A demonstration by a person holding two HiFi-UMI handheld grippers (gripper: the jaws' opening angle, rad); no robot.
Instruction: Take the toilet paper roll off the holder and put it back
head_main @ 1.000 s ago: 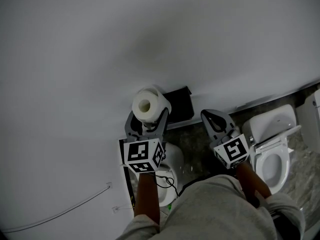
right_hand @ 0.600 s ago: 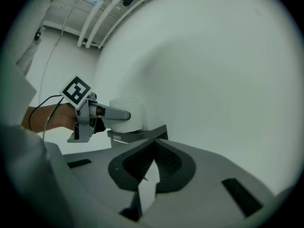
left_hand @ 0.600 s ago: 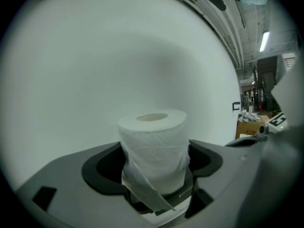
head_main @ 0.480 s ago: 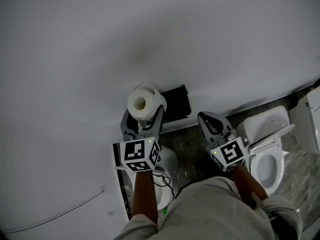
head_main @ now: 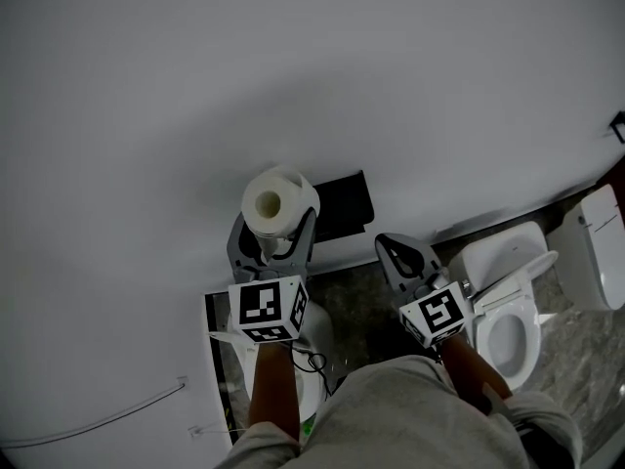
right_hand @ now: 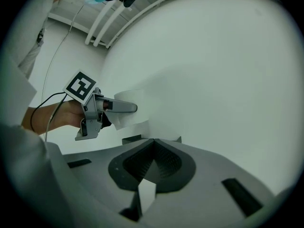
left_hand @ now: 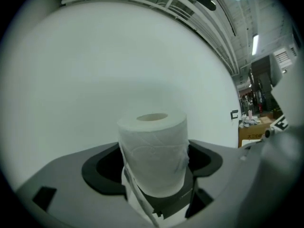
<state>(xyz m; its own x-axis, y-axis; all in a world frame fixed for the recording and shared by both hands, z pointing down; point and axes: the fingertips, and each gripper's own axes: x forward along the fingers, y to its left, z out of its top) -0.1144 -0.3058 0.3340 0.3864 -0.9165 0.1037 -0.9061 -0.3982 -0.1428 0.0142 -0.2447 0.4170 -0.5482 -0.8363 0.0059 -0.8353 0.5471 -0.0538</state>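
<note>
Toilet paper roll [head_main: 278, 201] stands with its core hole up, pinched between the widely spread jaws of the left gripper [head_main: 276, 225], just beside the black holder [head_main: 344, 206] on the white wall [head_main: 312, 66]. Right gripper [head_main: 388, 247] hangs at the holder's other side, jaws pressed together, empty.

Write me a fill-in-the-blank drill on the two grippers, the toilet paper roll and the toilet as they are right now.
1. The left gripper grips the toilet paper roll with its core hole facing ____.
2. The right gripper has its jaws ____, with nothing between them.
3. The toilet stands on the person's ____ side.
Missing words: up; shut; right.
</note>
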